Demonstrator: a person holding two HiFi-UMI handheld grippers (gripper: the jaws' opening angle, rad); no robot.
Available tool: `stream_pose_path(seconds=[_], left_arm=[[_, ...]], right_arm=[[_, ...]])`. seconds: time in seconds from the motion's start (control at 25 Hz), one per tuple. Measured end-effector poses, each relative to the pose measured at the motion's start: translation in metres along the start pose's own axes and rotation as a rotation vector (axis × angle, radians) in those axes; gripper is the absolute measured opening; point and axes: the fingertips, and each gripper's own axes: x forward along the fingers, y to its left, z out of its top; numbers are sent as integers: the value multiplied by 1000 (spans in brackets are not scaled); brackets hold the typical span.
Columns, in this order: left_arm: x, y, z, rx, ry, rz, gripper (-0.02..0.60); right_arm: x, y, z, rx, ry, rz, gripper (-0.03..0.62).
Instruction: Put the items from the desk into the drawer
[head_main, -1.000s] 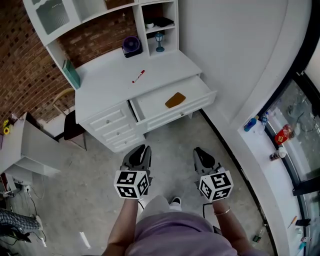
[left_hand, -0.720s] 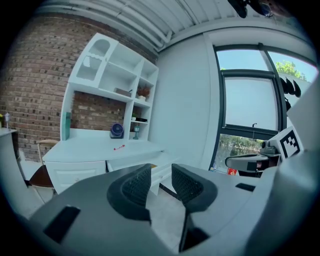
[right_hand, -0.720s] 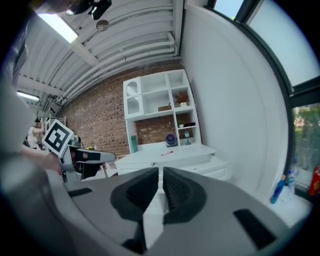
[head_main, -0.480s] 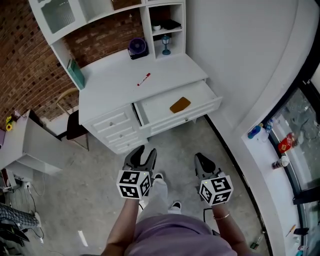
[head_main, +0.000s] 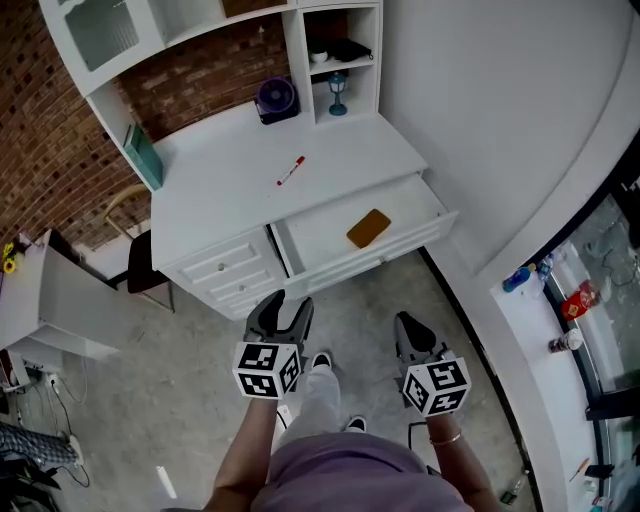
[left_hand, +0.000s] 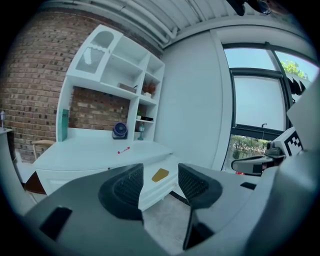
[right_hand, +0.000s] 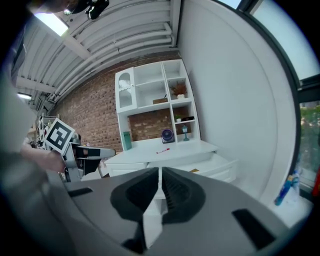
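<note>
The red marker (head_main: 291, 170) is lying on the bare top of the white desk (head_main: 210, 200), well apart from both my grippers. In front of it the wide drawer (head_main: 325, 240) is standing pulled out, and a flat brown pad (head_main: 368, 228) is lying inside it, toward its right half. At the back of the desk a purple fan (head_main: 274, 98) is sitting against the brick wall. Beside it a small blue lantern (head_main: 338, 93) is standing in the lowest cubby of the shelf unit (head_main: 300, 40). A teal book (head_main: 143, 157) is leaning upright at the desk's left end.

I am standing on the grey floor (head_main: 200, 400) in front of the desk, holding both grippers out side by side. Neither one is touching the desk or the drawer. My left gripper (head_main: 284, 303) is pointing toward the stack of small closed drawers (head_main: 235, 270) to the left of the open one. Its fingers have just been opening and are now standing wide apart with nothing between them; through the gap I am seeing only the drawer front and the floor. My right gripper (head_main: 410, 322) is hanging over the floor, short of the open drawer's right corner. Its fingers are lying together, only a thin slit showing between the pads, and they are holding nothing.

To my right a curved white ledge (head_main: 520, 330) is carrying a few bottles (head_main: 575, 298).
</note>
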Motion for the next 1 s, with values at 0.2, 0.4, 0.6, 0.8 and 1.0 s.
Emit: stream_pose_path(seconds=[0.2,0.4,0.6,0.8,1.0], left_arm=[[38,40,11,9,7,7,207],[71,83,27,10,7,7,207],[99,121,43,14,8,3,207],[123,154,52,9,11,3,207],[141,176,56,8,24,-3,206]], right_arm=[[56,-4,14,11,5,-7,17],[107,-7,35,19,-5,-28,17],[148,-11,55,24,-13,-58,15],[181,-11,69,17,-18,-82,12],[202,-9,79,10,-16,-95,8]])
